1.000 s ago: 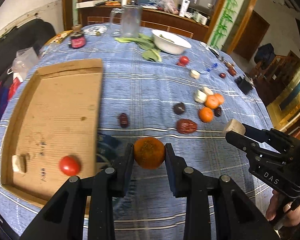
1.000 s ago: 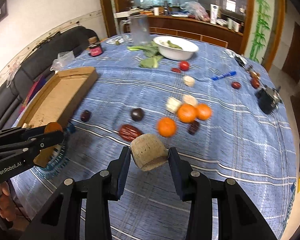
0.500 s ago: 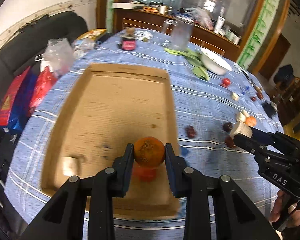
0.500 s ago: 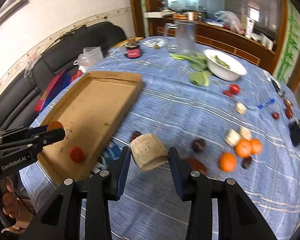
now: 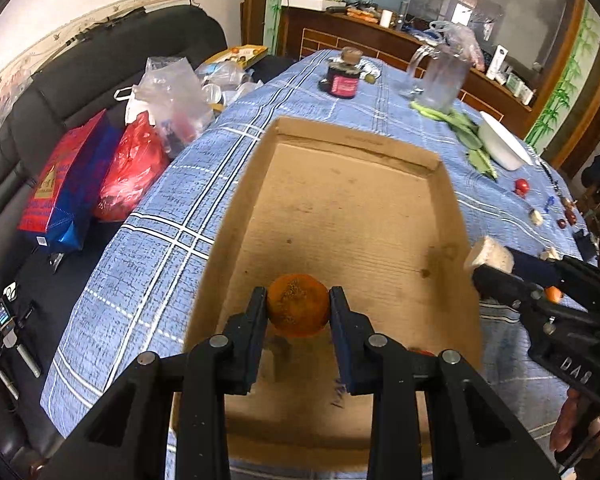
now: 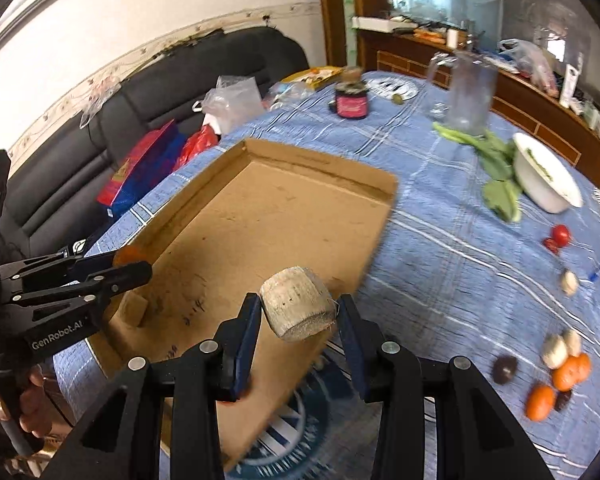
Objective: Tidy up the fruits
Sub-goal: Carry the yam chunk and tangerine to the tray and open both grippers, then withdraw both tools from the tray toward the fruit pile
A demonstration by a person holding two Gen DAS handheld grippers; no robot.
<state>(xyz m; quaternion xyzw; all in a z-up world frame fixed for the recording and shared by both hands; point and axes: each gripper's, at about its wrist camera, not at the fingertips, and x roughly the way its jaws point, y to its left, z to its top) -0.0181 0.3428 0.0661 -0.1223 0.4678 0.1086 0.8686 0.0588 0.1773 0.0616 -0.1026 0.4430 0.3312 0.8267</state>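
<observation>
My left gripper (image 5: 298, 307) is shut on a speckled orange (image 5: 298, 305), held over the near end of the shallow cardboard tray (image 5: 352, 216). My right gripper (image 6: 298, 312) is shut on a pale, cork-like chunk (image 6: 298, 307) above the tray's (image 6: 260, 216) near right edge. In the left wrist view the right gripper (image 5: 485, 258) reaches in from the right with the pale chunk (image 5: 490, 255). A small pale cube (image 6: 134, 310) and a red fruit (image 5: 418, 351), mostly hidden by my fingers, lie in the tray. Several oranges (image 6: 566, 374) and dark fruits (image 6: 505, 369) lie on the cloth at right.
The round table wears a blue checked cloth (image 6: 440, 248). At its far side stand a dark jar (image 6: 351, 102), a glass jug (image 6: 468, 98), greens (image 6: 496, 168) and a white bowl (image 6: 546, 178). Bags (image 5: 140, 160) lie on a black sofa (image 5: 80, 80) to the left.
Both grippers have swung left, from over the scattered fruit to above the cardboard tray, each still holding its load. The tray now fills the middle of both views.
</observation>
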